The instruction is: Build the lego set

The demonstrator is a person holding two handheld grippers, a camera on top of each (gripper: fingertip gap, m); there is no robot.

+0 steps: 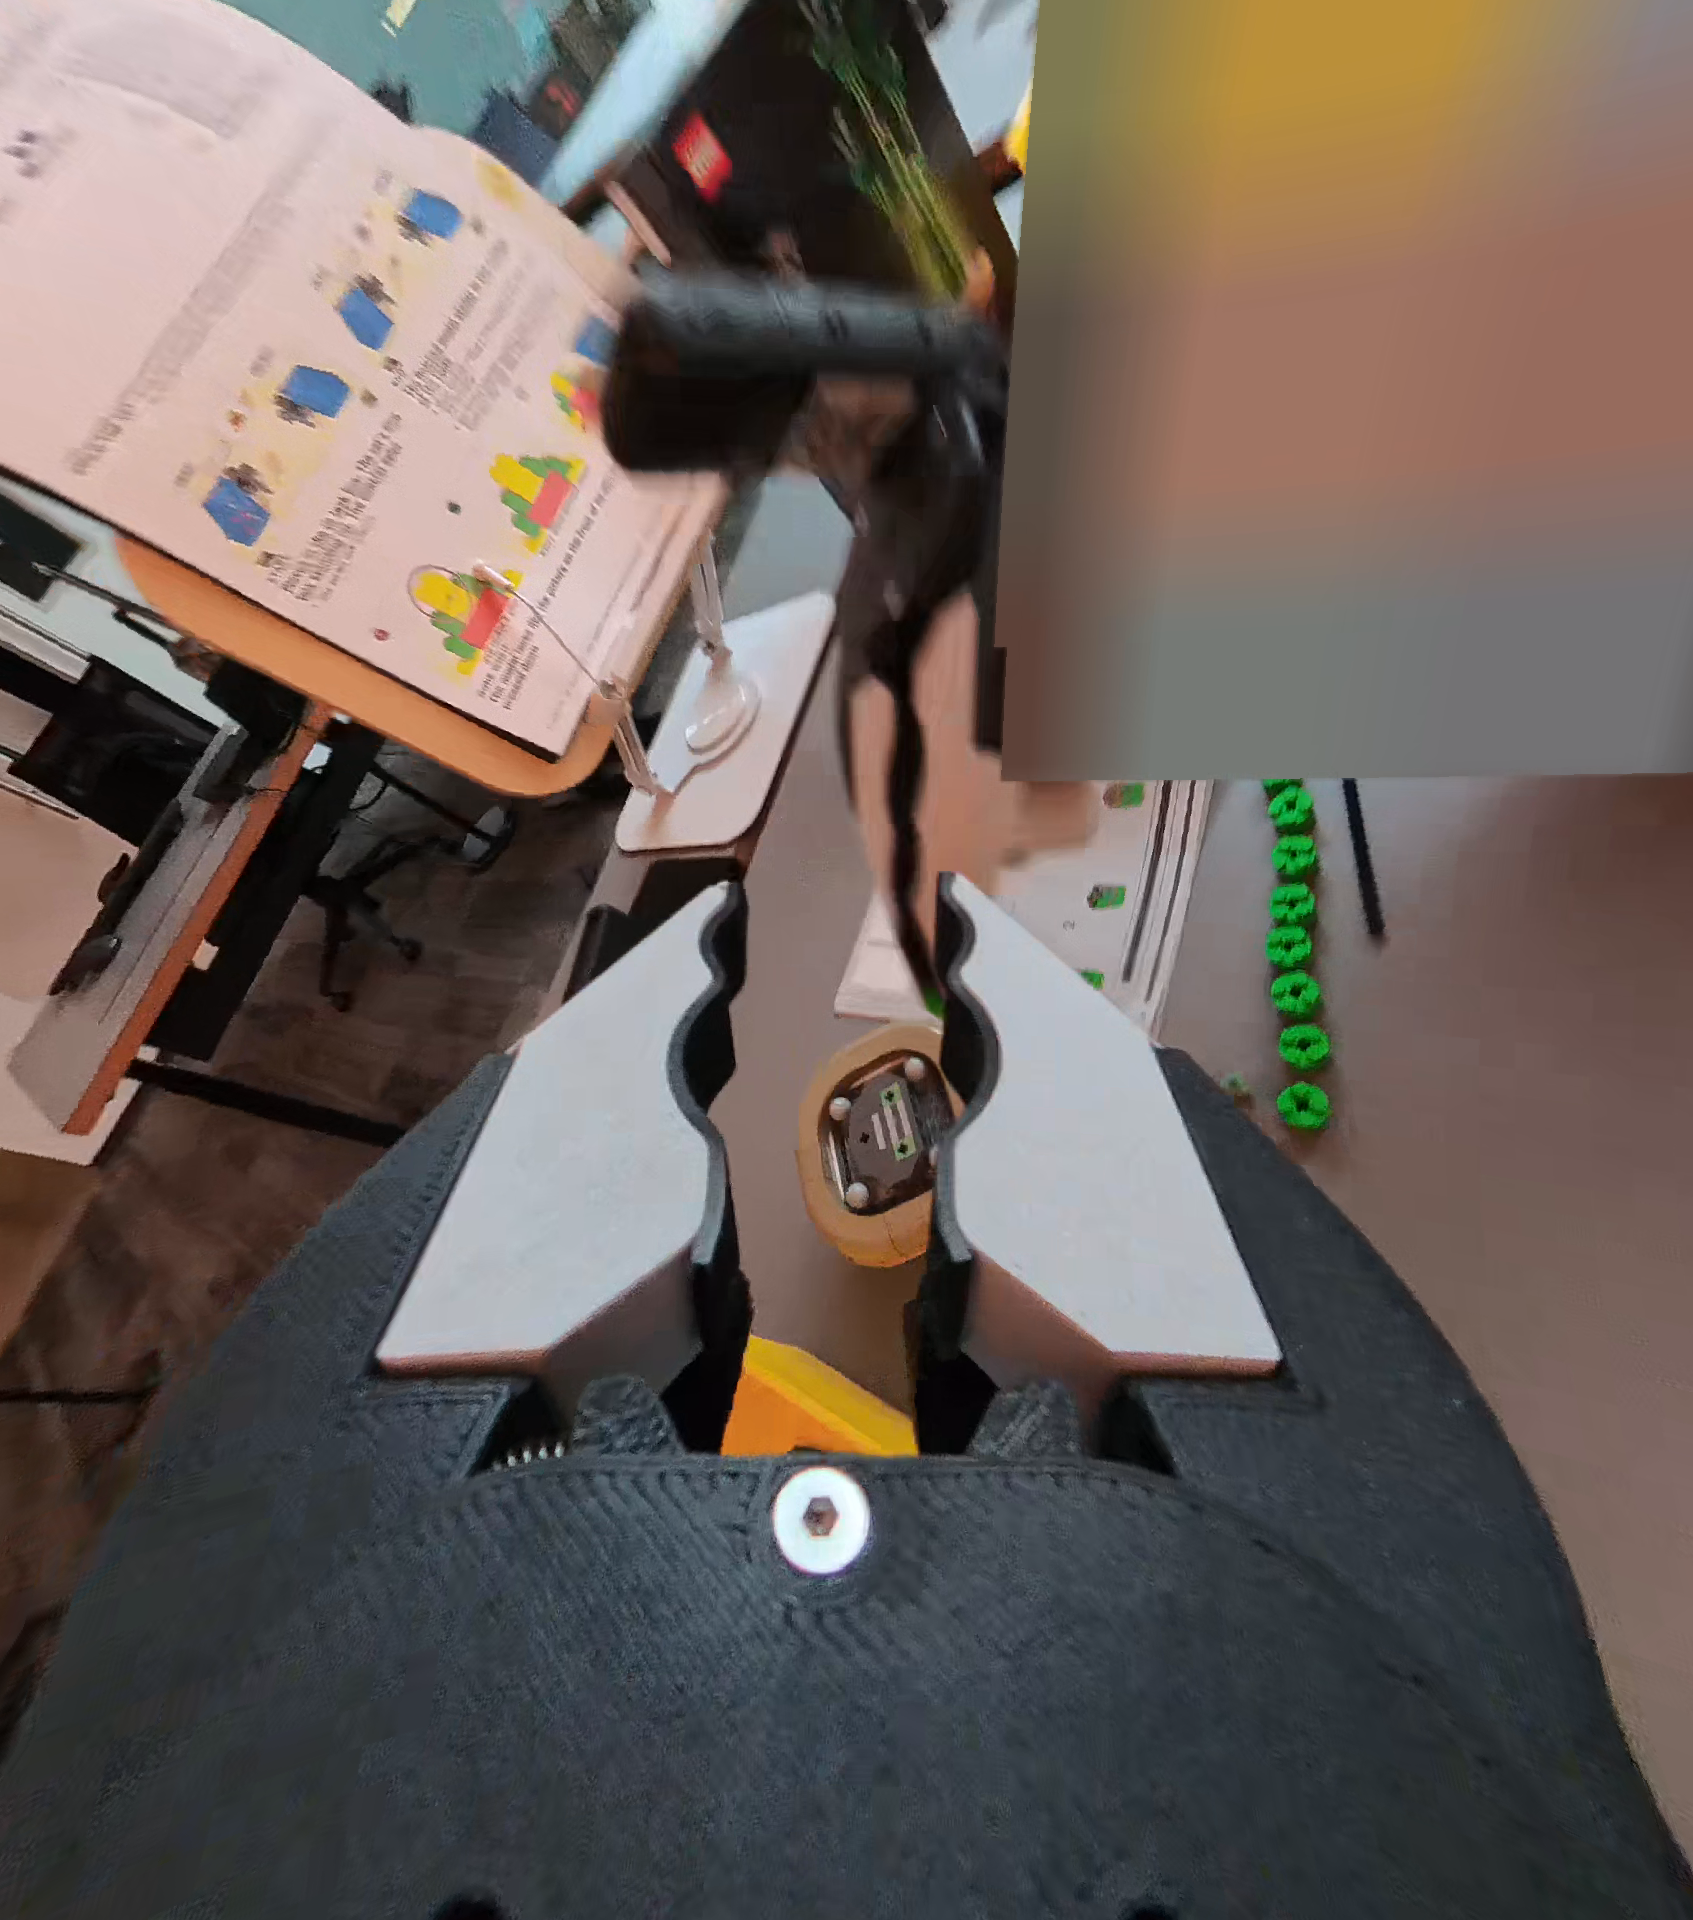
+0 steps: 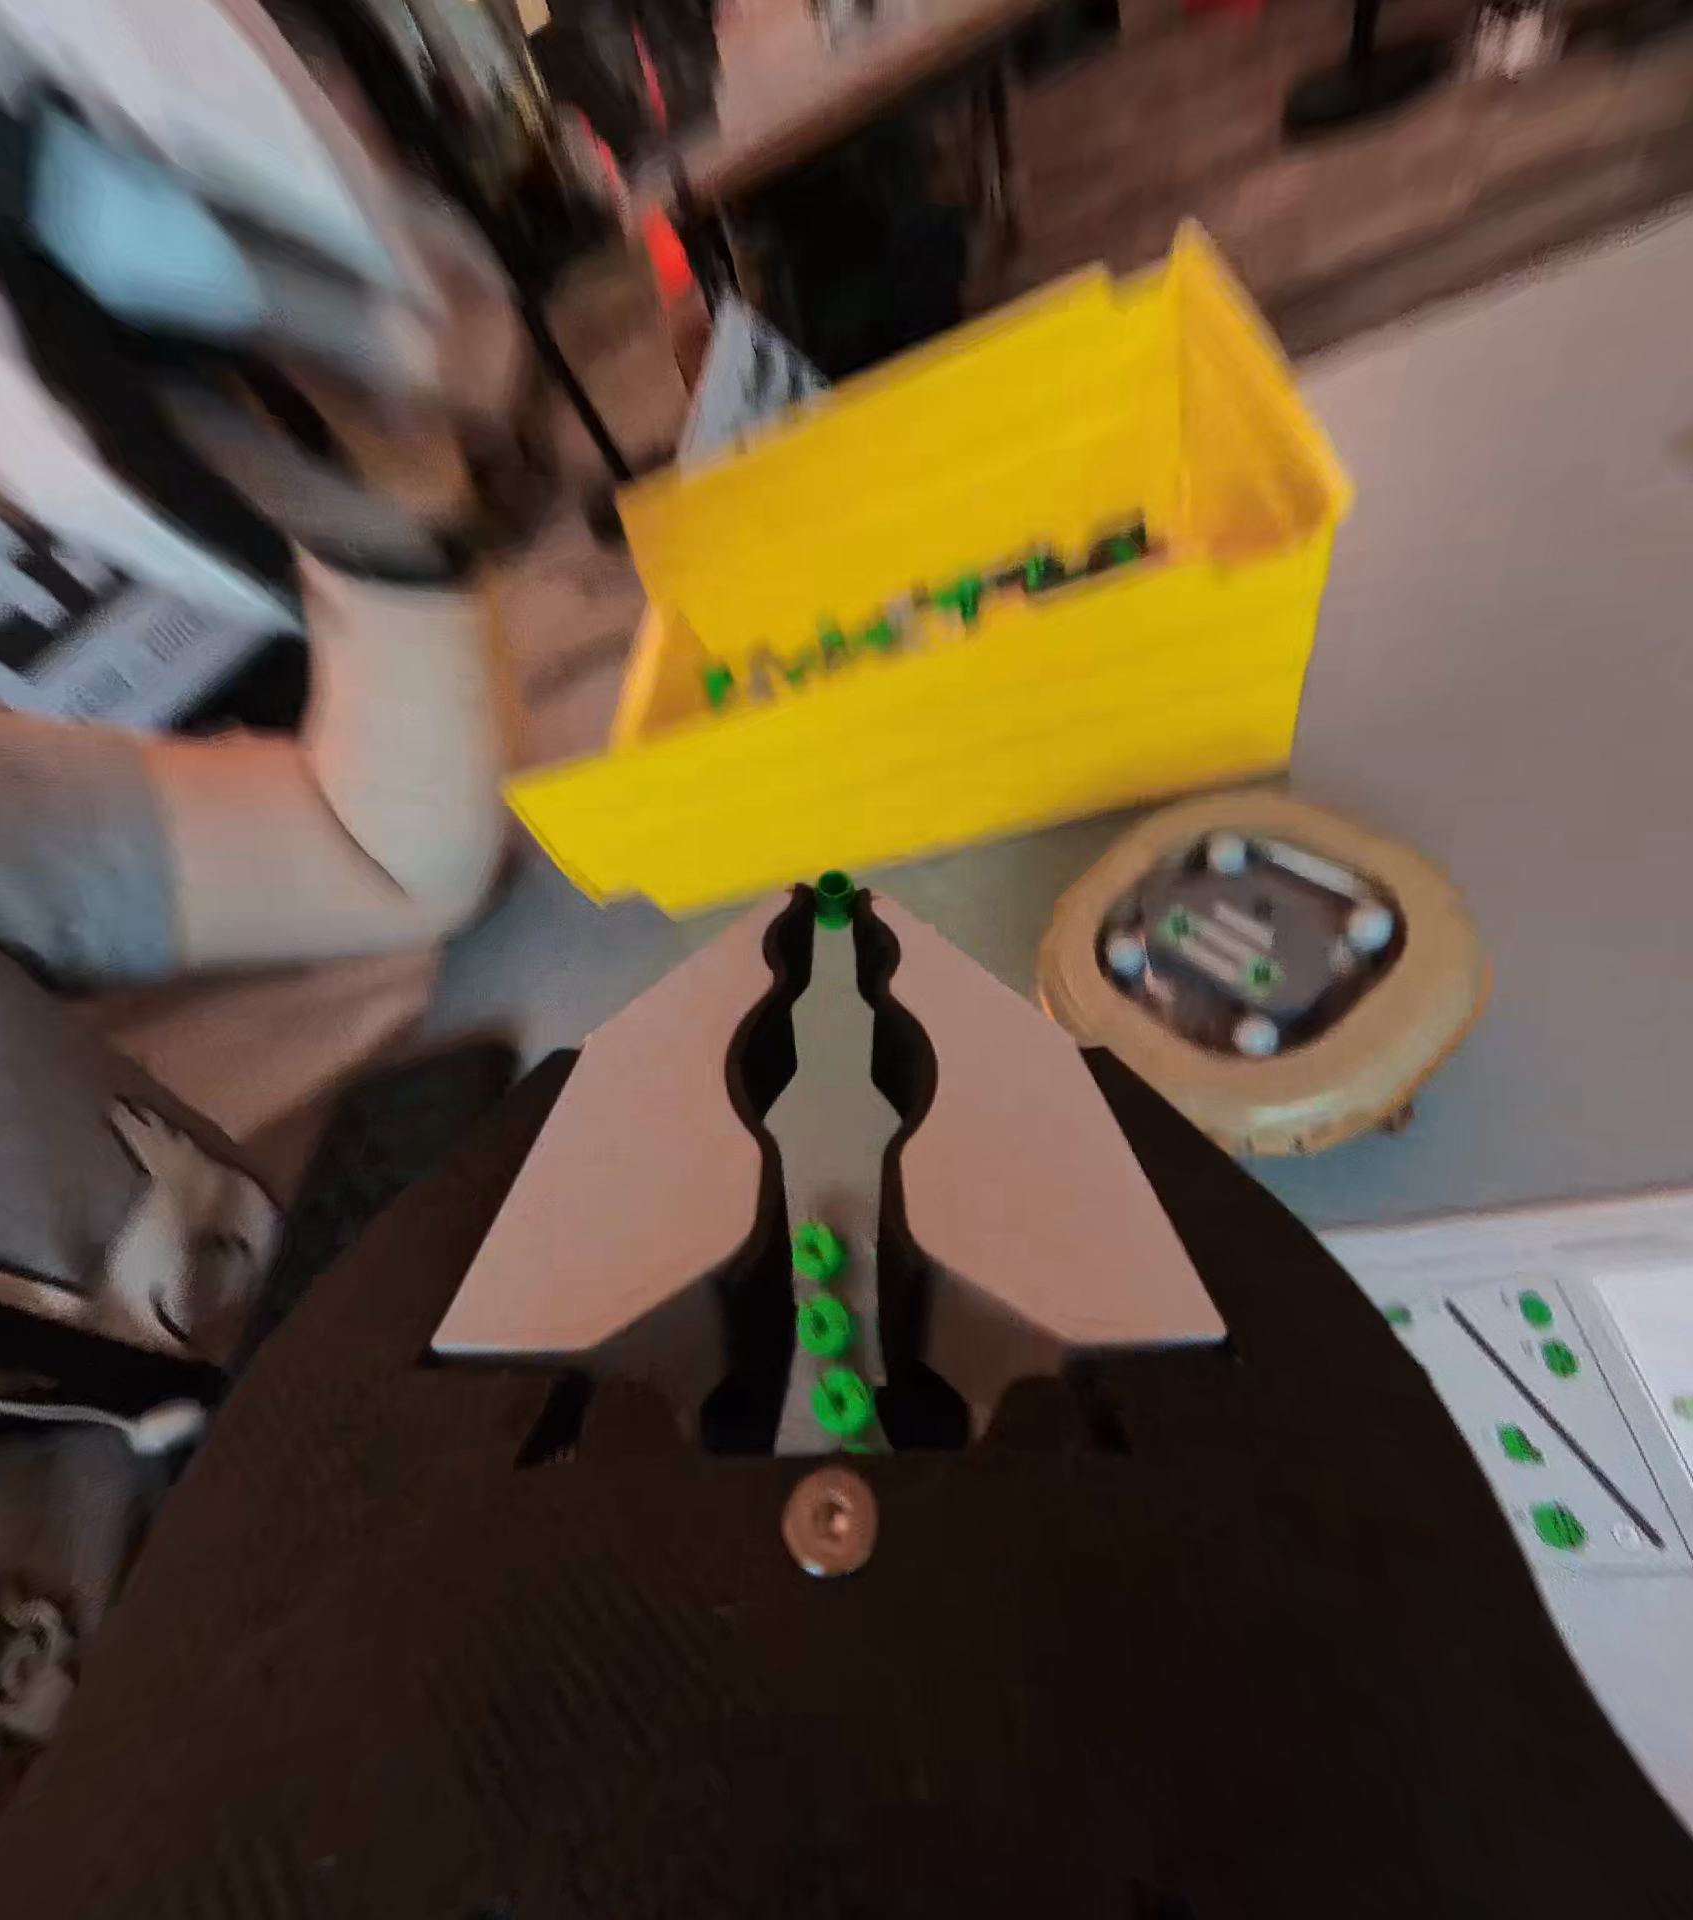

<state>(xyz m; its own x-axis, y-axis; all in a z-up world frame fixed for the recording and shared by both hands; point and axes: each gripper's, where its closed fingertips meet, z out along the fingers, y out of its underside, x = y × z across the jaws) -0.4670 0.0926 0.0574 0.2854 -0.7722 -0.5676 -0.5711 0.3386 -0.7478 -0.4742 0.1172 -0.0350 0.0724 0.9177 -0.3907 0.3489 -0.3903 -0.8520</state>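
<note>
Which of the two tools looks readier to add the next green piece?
The right tool: a small green piece is already pinched at its tips, above the row of green pieces. The left tool is open and empty.

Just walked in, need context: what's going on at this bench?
A person is building a lego set with two handheld grippers. The right gripper pinches a small green piece at its tips, just short of the yellow bin of parts. The left gripper is open and empty above the table. A row of green pieces lies ready.
</note>
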